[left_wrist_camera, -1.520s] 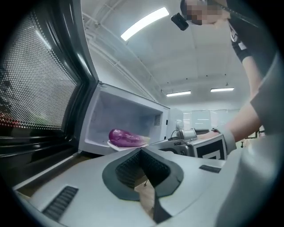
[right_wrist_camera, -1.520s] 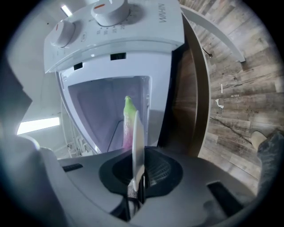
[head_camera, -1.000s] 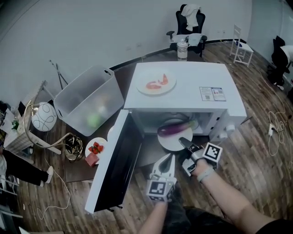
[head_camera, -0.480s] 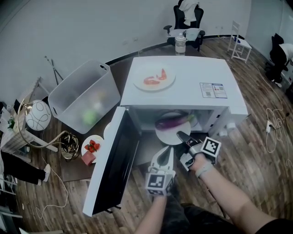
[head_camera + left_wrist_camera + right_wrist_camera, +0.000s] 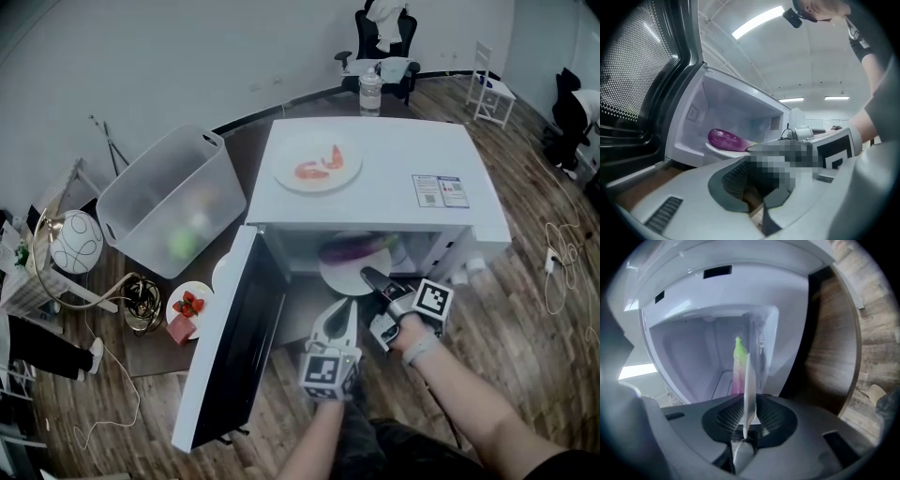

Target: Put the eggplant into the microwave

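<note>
The purple eggplant [image 5: 352,247] lies on a white plate [image 5: 342,278] in the mouth of the white microwave [image 5: 375,187], whose door [image 5: 234,347] hangs open to the left. My right gripper [image 5: 368,277] is at the plate's near rim. In the right gripper view the plate [image 5: 749,390] stands edge-on between the opening jaws, with the eggplant [image 5: 739,366] behind it; the pads no longer press on it. My left gripper [image 5: 342,309] hovers open and empty just left of it, below the opening. The left gripper view shows the eggplant [image 5: 725,139] inside the cavity.
A plate of shrimp [image 5: 317,169] and a label [image 5: 439,190] sit on the microwave's top. To the left are a clear plastic bin [image 5: 173,202], a plate of strawberries [image 5: 192,302] and a round lamp [image 5: 75,239]. A bottle [image 5: 370,94] and an office chair [image 5: 380,42] stand behind.
The plate with the eggplant has slid deeper under the microwave's top edge. The right gripper has stayed at the plate's rim, and the left gripper has shifted only slightly.
</note>
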The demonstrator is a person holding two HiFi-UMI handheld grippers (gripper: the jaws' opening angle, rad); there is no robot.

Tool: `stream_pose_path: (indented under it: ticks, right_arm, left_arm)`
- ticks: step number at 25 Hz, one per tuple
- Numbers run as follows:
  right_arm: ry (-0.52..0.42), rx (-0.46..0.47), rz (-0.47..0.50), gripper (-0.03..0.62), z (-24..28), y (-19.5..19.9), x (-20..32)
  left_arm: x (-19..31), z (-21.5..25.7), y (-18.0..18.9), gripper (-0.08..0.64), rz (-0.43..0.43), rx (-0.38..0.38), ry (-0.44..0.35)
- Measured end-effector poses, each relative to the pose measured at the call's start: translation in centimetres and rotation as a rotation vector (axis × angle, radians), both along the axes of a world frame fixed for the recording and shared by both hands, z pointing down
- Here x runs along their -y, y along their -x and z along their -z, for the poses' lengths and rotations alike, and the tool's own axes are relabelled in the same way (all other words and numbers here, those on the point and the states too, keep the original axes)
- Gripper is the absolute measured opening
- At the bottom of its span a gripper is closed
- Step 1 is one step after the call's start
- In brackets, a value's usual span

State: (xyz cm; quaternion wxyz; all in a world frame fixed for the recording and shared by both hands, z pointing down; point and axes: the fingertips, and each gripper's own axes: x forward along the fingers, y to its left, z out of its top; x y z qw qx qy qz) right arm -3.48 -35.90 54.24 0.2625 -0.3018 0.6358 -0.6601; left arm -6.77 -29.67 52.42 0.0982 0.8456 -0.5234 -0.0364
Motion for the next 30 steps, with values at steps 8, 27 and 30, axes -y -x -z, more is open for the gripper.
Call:
stream_pose_path:
  ticks: [8, 27, 30]
  right_arm:
    - [-0.057, -0.061, 0.076, 0.120, 0.7, 0.0, -0.5]
    - [-0.164, -0.125, 0.174, 0.035, 1.0, -0.7, -3.2]
    - [-0.168, -0.126, 0.166, 0.028, 1.2, -0.4, -2.9]
  left_arm:
    - [0.6, 0.2, -0.3, 0.002, -0.005, -0.002, -0.002]
    - [1.7, 0.5, -0.1, 0.002, 0.008, -0.007, 0.005]
    - [1.7, 0.4, -0.1, 0.002, 0.006, -0.007, 0.006]
